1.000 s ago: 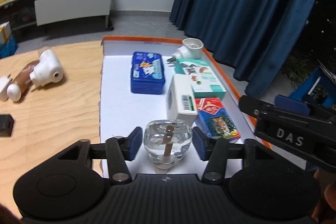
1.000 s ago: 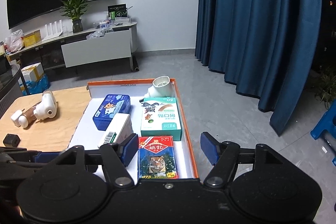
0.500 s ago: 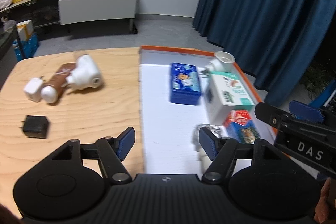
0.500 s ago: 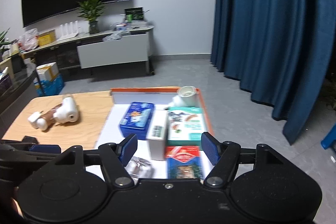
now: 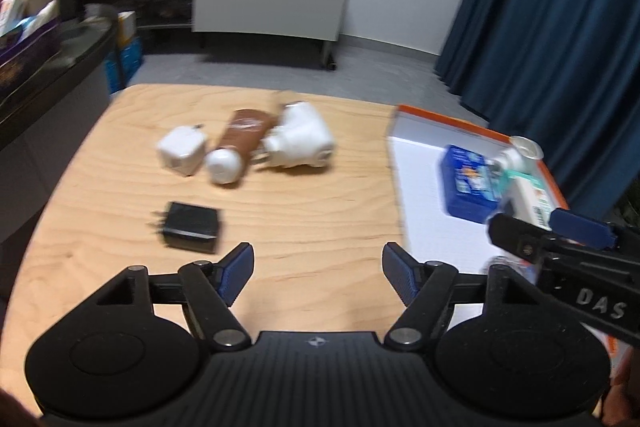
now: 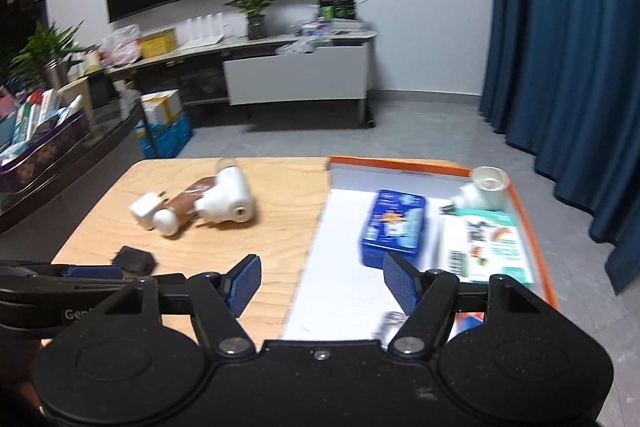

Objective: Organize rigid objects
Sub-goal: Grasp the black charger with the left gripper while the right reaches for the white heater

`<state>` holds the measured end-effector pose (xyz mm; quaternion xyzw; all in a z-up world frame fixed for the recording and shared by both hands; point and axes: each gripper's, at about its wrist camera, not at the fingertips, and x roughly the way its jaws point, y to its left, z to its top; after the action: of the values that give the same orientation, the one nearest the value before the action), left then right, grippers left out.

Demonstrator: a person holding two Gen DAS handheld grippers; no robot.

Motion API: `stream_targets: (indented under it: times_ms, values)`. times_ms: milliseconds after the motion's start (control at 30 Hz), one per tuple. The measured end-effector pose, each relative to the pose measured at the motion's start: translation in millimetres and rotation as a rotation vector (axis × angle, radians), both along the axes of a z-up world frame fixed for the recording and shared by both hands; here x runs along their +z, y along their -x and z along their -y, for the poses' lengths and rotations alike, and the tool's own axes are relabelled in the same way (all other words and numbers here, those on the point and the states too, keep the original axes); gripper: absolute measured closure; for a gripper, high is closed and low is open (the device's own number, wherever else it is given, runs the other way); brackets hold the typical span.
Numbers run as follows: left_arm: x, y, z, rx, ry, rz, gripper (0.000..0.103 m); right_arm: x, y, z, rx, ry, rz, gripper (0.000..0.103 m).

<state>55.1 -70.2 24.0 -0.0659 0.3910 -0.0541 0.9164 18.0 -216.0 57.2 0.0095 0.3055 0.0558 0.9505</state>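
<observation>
Right wrist view: a clear glass piece [image 6: 390, 323] is half hidden behind the empty, parted right hand-held gripper [image 6: 320, 283]; the left hand-held gripper [image 5: 316, 277] is opening, empty.

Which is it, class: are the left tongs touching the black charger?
Apart. The left wrist view shows bare table between the left tongs and charger.

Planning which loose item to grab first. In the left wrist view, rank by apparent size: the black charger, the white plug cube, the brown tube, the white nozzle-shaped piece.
1. brown tube, about equal to white nozzle-shaped piece; blur makes ranking unsure
3. black charger, though it lies nearer the camera
4. white plug cube
</observation>
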Motion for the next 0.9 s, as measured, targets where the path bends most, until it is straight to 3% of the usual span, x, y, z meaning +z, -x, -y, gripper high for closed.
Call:
stream_targets:
  times_ms: [433,767,833,867,900]
  values:
    - [-35,3,-73,0.094,-0.013,-0.007,0.021,-15,-13,-25,0.062,0.008,-0.041,0.022]
    - [-52,-38,-65,0.082,-0.069,0.045,0.021,-21,-31,-36,0.093,0.006,-0.057,0.022]
    - [-55,-45,-62,0.070,-0.100,0.064,0.023,-21,-40,-39,0.099,-0.004,-0.061,0.022]
    - [-56,-48,-60,0.065,-0.120,0.075,0.029,-22,-45,-41,0.102,-0.008,-0.064,0.022]
    - [-57,-49,-59,0.060,-0.143,0.086,0.041,-22,-51,-43,0.106,-0.011,-0.068,0.022]
